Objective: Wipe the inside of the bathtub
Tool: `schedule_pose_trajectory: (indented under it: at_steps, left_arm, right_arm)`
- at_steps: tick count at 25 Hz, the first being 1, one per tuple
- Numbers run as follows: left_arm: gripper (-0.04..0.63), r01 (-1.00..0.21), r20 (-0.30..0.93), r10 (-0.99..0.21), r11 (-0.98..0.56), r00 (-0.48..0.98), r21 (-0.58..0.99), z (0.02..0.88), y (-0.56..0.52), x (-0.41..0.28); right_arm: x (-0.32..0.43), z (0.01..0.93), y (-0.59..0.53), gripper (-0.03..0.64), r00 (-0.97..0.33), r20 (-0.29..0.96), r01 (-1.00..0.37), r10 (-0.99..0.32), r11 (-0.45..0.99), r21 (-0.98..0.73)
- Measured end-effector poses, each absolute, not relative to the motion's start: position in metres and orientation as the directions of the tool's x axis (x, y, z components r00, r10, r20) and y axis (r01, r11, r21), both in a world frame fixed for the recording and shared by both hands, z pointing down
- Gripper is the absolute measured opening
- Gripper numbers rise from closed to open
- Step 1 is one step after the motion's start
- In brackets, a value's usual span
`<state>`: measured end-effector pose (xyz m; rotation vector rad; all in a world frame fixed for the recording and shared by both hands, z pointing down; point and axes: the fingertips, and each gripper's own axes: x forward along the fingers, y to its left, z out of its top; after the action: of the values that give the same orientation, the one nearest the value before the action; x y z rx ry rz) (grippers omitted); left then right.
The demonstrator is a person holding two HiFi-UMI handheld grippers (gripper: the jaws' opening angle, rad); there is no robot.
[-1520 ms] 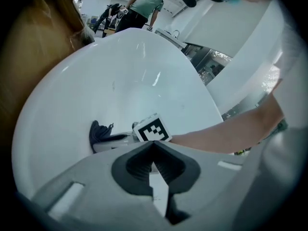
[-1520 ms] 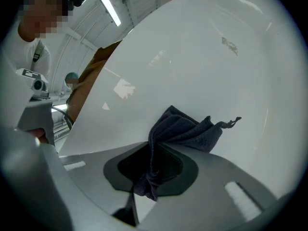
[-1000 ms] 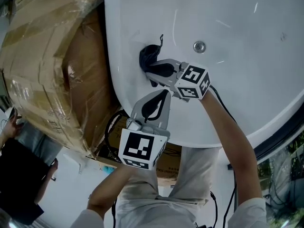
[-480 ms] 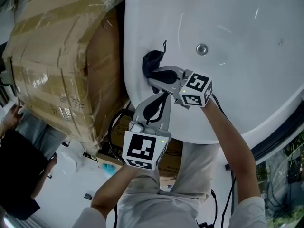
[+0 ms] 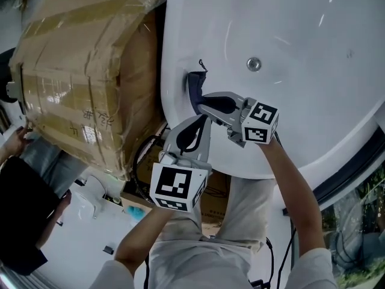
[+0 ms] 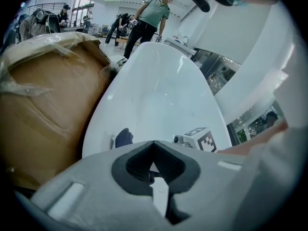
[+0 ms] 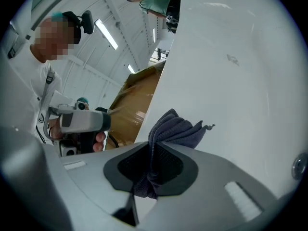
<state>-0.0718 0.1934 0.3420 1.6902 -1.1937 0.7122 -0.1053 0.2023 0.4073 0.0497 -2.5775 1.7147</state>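
Bathtub [image 5: 301,71] wall near the rim touches the dark cloth [image 5: 195,89] pinched in the right claw [image 5: 200,104]; unwiped basin lies rightward. Left claw [image 5: 200,120], closed and empty, hovers just below.

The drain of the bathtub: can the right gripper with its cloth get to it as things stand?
Probably yes. The right gripper holds the cloth at the wall of the tub, and only bare white surface lies between it and the drain.

dark bunched cloth [image 5: 195,89] against white bathtub [image 5: 313,95] inner wall
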Motion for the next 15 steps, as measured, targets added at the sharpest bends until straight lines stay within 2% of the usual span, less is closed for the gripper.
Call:
schedule_pose_trajectory:
  at_steps: [7, 15]
  left_arm:
    - [-0.002, -0.930, 0.834, -0.412, -0.121, 0.366, 0.348, 0.366, 0.167, -0.062]
    - [-0.002, -0.911, 0.835, -0.365, -0.193, 0.411, 0.364, 0.415, 0.140, -0.033]
  right_arm:
    - [-0.046, 0.450, 0.193, 0.048, -0.979, 0.200, -0.200, -0.046, 0.418, -0.886]
    - [-0.001, 0.506, 0.183, 0.048, -0.941, 0.325, -0.336, -0.097, 0.398, -0.853]
